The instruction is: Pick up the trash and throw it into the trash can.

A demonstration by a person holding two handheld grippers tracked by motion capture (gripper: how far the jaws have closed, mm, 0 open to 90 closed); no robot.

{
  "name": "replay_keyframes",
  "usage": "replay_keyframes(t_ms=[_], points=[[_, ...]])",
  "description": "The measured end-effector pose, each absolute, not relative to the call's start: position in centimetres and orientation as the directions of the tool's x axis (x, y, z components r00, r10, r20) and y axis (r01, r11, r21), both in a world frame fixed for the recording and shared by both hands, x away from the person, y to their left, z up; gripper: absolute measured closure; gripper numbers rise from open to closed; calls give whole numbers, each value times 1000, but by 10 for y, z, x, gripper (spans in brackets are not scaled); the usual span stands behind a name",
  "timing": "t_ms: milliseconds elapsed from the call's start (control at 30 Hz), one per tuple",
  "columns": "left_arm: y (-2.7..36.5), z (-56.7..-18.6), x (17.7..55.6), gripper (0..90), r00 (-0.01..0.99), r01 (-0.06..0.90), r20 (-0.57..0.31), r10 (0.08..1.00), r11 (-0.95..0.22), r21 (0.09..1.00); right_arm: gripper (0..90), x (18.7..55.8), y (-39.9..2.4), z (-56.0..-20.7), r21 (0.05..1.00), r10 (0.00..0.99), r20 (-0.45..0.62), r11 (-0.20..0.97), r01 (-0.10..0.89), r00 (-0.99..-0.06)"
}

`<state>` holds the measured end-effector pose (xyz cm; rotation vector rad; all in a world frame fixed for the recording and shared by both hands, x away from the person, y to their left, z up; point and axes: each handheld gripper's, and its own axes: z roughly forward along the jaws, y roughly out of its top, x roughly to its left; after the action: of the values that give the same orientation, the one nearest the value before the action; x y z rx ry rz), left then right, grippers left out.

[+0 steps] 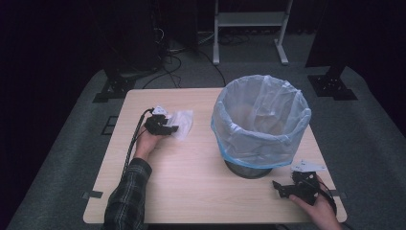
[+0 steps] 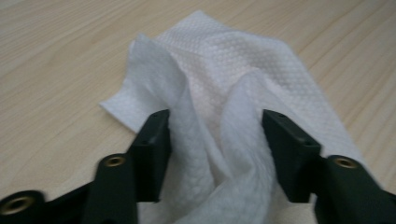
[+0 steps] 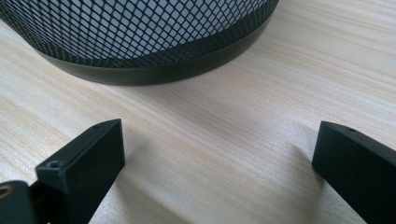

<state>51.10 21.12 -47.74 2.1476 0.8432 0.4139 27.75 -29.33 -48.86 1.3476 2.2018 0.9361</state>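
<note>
**Paper towel bunched between the left claw's jaws**

A pale wood-grain counter (image 1: 191, 187) stands on grey carpet in a dark room, with cables on the floor at 11 o'clock and a white frame at 12. A black mesh bin (image 1: 261, 125) lined with a pale blue bag stands right of the counter's centre.

The paper towel (image 2: 224, 116) is white with a dotted embossing, crumpled into soft folds. It lies on the counter at 9 o'clock from the bin, well apart from it. The left claw (image 2: 215, 154) has both jaws pressed against the bunched towel, pinching its folds. The right claw (image 3: 219, 163) is spread wide over bare wood, at 5 o'clock from the bin, near its base.
</note>
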Motion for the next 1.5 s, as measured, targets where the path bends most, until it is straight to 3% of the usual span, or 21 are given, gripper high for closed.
replay_keyframes(t_ms=[167, 233, 633, 1033, 1500], points=[[209, -475, 509, 805, 737, 433, 17, 676, -491, 756, 9, 277, -293, -489, 715, 888, 13, 313, 625, -460], [208, -475, 508, 848, 737, 436, 13, 675, -490, 755, 9, 277, -293, -489, 715, 888, 13, 313, 625, -460], [209, -461, 500, 857, 747, 431, -41, 663, -436, 790, 9, 277, -293, -489, 715, 888, 13, 313, 625, -460], [215, -427, 484, 861, 759, 425, -137, 636, -326, 844, 9, 277, -293, -489, 715, 888, 13, 313, 625, -460], [208, -380, 457, 864, 808, 378, -165, 565, -282, 882, 9, 277, -293, -489, 715, 888, 13, 313, 625, -460]])
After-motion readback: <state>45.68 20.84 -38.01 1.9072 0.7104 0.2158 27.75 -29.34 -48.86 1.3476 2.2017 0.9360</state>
